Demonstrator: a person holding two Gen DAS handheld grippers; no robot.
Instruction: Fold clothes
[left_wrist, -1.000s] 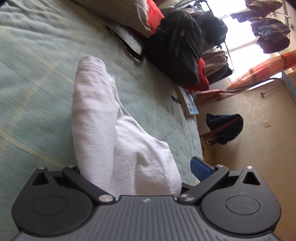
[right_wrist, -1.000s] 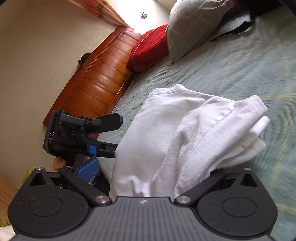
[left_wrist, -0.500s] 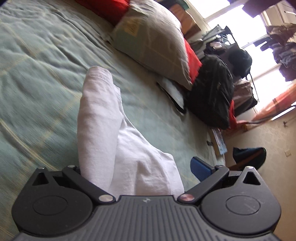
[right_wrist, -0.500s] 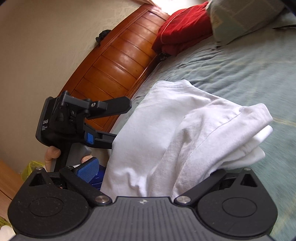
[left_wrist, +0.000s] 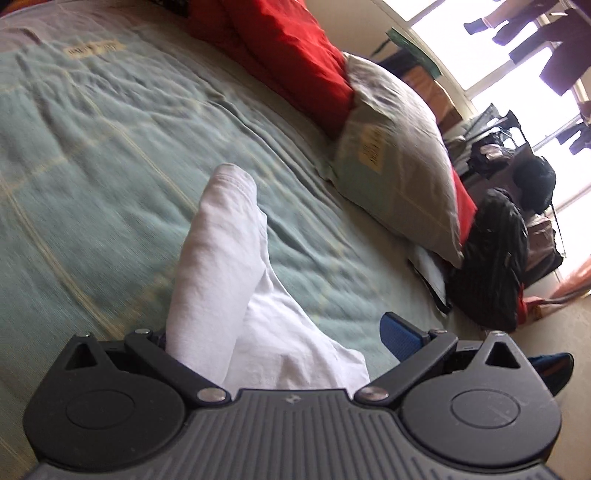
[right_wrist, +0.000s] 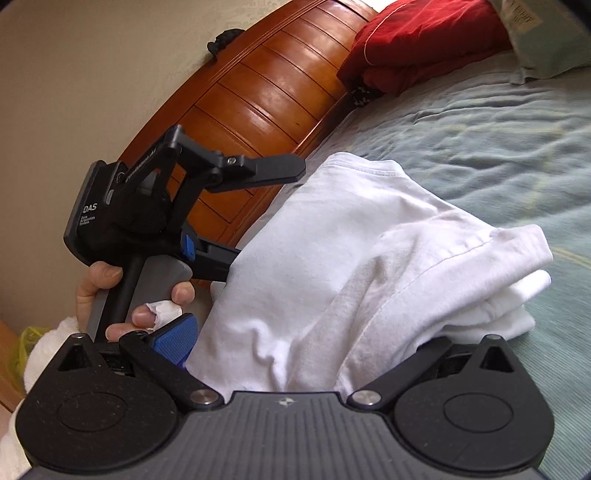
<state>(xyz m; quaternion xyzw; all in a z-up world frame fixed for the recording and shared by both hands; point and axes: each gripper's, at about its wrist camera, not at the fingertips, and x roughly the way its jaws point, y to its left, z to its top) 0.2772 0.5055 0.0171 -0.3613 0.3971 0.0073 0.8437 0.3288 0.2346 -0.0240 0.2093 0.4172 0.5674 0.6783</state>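
Observation:
A folded white garment (left_wrist: 229, 288) lies between the jaws of my left gripper (left_wrist: 284, 332), above the green bedspread (left_wrist: 110, 166). It covers the left finger, while the blue pad (left_wrist: 402, 334) of the right finger stands bare and apart from the cloth. In the right wrist view the same garment (right_wrist: 351, 258) fills my right gripper (right_wrist: 306, 339); its left blue pad (right_wrist: 173, 339) is bare and the right finger is hidden. The left gripper (right_wrist: 266, 214) shows there from the side, jaws wide apart, lower finger tucked into the cloth, held by a hand (right_wrist: 110, 288).
A wooden headboard (right_wrist: 258, 92) runs behind the left gripper. Red pillows (left_wrist: 295, 48) and a grey pillow (left_wrist: 399, 155) sit at the head of the bed. A black backpack (left_wrist: 495, 258) stands beyond the bed's edge, under a bright window with hanging clothes.
Both views have swung toward the head of the bed, bringing the headboard and red pillows closer. The garment keeps its place between both pairs of fingers, whose spread looks unchanged.

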